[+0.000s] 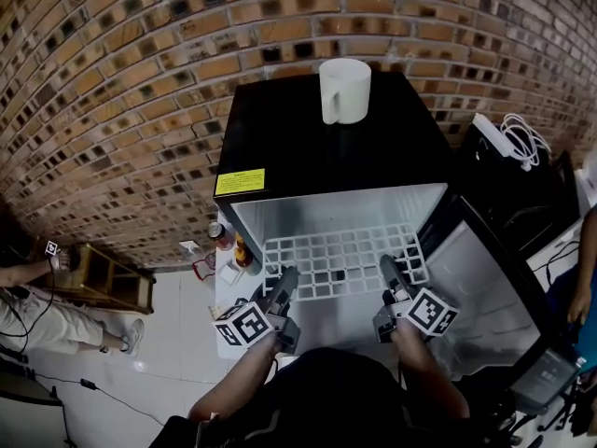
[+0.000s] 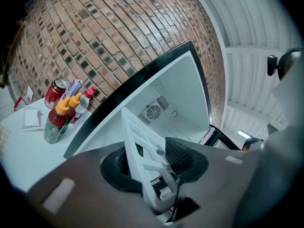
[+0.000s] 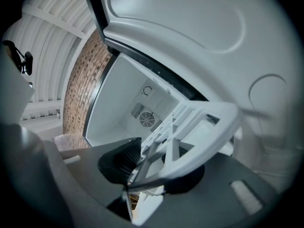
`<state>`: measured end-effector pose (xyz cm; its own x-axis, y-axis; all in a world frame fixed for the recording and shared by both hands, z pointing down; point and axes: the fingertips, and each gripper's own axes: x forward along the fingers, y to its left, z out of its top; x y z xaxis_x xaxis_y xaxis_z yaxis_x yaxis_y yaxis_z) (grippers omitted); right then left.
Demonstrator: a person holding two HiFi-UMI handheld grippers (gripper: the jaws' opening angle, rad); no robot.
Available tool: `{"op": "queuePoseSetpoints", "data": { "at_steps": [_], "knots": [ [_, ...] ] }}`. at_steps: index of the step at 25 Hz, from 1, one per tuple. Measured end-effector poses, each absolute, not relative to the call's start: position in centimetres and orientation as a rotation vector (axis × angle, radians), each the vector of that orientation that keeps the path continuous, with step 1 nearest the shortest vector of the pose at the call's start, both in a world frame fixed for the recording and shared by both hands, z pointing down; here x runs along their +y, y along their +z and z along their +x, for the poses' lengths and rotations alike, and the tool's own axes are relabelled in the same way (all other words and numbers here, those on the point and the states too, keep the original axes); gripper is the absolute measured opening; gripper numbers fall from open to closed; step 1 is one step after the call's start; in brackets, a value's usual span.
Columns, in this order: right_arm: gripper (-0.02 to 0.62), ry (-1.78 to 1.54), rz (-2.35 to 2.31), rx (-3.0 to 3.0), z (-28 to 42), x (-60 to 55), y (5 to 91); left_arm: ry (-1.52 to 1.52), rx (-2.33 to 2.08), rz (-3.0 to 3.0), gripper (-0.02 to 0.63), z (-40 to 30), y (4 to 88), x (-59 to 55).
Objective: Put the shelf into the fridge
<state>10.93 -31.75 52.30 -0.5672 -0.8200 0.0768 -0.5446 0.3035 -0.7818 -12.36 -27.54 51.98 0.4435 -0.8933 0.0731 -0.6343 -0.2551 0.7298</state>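
A white grid shelf [image 1: 340, 259] is held level at the mouth of a black fridge [image 1: 317, 147], its far part already inside the white cavity and its near edge still out in front. The near edge is gripped at two places: toward its left end by the left gripper [image 1: 287, 276] and toward its right end by the right gripper [image 1: 387, 267]. In each gripper view the rim of the shelf is seen clamped between the two dark pads, the jaws being set fairly wide apart around it and nothing else being held. Both grippers are pointed level toward the back wall of the cavity, where a round fan vent [image 3: 146, 120] is seen. The fridge door [image 1: 485, 278] is swung open to the right. A white cup [image 1: 344, 90] is stood on the fridge top, and a yellow sticker [image 1: 240, 182] is fixed at its front left corner. Sauce bottles [image 2: 59, 118] and a red can [image 2: 55, 91] are grouped on a white surface [image 2: 23, 146] just left of the fridge, against a brick wall [image 1: 112, 82].
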Motion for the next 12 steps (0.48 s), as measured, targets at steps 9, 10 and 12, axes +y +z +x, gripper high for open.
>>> {"op": "queuePoseSetpoints", "data": {
  "at_steps": [9,10,12],
  "knots": [
    [0.146,-1.152,-1.245,2.226,10.65,-32.04,52.46,-0.502,-1.285,1.971,0.138,-12.96,52.36,-28.04],
    [0.146,-1.157,-1.247,2.225,10.65,-32.19,52.48,-0.503,-1.286,1.965,0.138,-12.95,52.37,-28.15],
    [0.144,-1.168,-1.248,2.224,10.65,-32.48,52.5,-0.502,-1.286,1.956,0.138,-12.84,52.34,-28.24]
  ]
}}
